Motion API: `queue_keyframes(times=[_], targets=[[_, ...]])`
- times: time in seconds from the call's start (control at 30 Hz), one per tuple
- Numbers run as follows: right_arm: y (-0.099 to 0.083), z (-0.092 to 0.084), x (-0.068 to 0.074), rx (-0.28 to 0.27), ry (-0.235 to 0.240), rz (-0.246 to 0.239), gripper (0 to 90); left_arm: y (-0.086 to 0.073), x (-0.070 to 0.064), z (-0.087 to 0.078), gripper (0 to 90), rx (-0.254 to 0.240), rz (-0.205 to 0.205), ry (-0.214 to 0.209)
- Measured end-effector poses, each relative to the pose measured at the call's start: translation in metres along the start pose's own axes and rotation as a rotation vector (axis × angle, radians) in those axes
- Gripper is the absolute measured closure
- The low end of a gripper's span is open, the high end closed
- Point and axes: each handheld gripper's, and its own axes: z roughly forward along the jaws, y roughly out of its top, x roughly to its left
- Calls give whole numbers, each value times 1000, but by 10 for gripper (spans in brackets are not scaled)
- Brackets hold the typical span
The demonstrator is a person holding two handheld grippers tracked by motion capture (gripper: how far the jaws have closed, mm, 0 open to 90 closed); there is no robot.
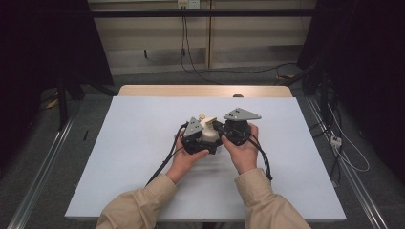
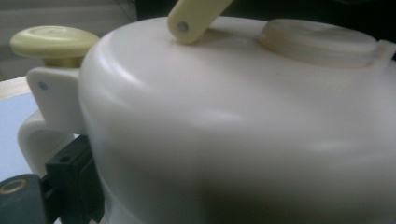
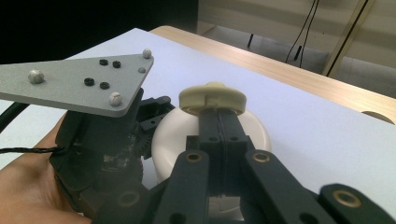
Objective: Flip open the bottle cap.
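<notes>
- White kettle-like vessel [image 1: 208,135] sits mid-table [image 1: 119,143], wedged between both grippers.
- Right gripper [image 3: 219,116]: jaws pressed together just under the cream cap [image 3: 214,97], apparently pinching its tab; lift straight, slowly.
- Left gripper [image 1: 197,140]: hard against the body; jaw state unclear. Brace firmly.

setting: a lab-style recording bay, not a home. a wooden table [image 1: 205,90] covered by a pale blue sheet [image 1: 143,143] stands alone on grey carpet [image 1: 43,157]. black curtains [image 1: 367,71] close in both sides. metal rails [image 1: 38,176] run along the floor. cables [image 1: 191,62] hang from a wall socket [image 1: 187,4] on the bare panelled wall behind.
</notes>
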Motion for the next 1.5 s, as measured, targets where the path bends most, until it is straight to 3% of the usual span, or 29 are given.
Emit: queue_keyframes(times=[1.5], targets=[[3,8,-1,-6,-4,-4,900,0,0,0,56,0,-1,1]])
